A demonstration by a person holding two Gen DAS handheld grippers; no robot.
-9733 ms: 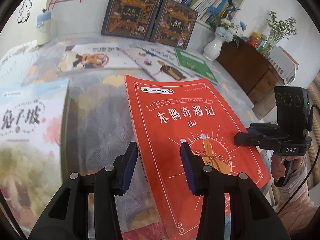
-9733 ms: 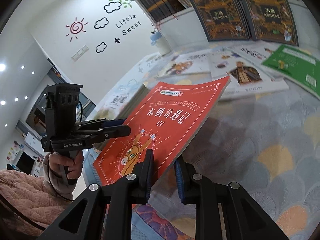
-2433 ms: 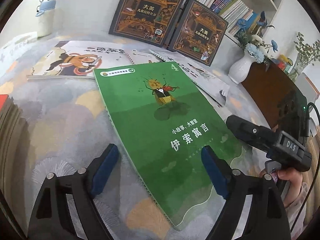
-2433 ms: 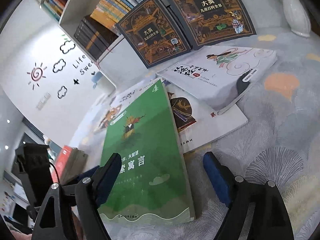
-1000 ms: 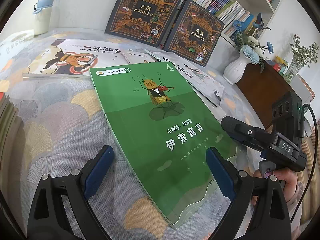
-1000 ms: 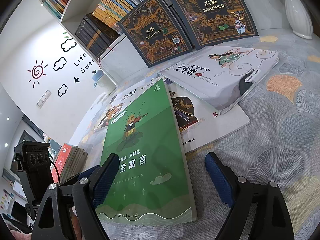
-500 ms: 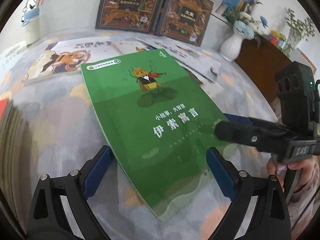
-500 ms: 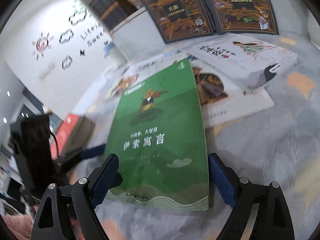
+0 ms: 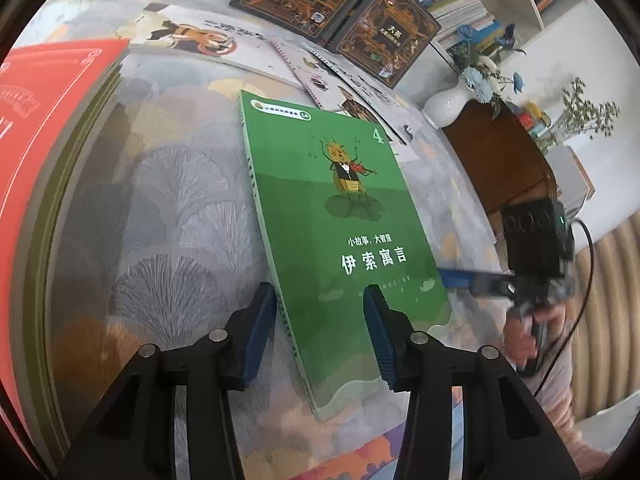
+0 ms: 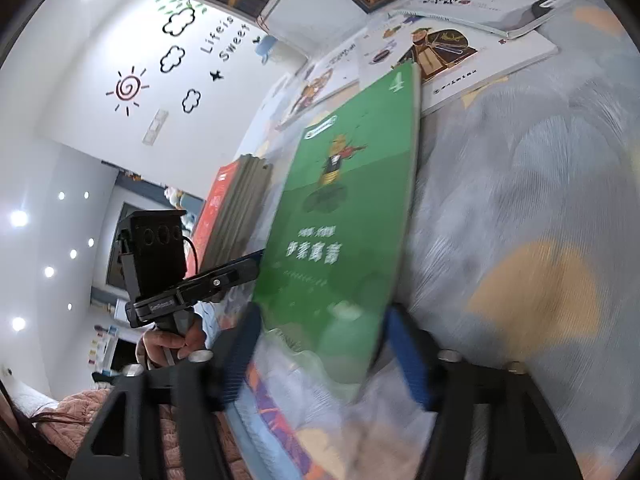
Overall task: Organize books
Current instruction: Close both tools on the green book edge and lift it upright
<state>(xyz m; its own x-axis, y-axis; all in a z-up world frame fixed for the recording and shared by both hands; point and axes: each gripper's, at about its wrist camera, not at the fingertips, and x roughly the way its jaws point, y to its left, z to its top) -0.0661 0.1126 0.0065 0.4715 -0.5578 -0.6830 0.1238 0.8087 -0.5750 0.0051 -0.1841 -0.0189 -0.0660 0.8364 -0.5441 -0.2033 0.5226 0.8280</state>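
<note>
green book betw both closing claws, left gripper & right gripper not yet clamped, right view blurred

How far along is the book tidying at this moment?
Done: a red book tops the stack at left. In hand: both grippers' jaws are closing around the green book. Left: the picture books lying by the shelf.

Green book tilted, near edge lifted off patterned cloth

Left hand-held gripper and right hand-held gripper, both angled downward, jaws closing.
</note>
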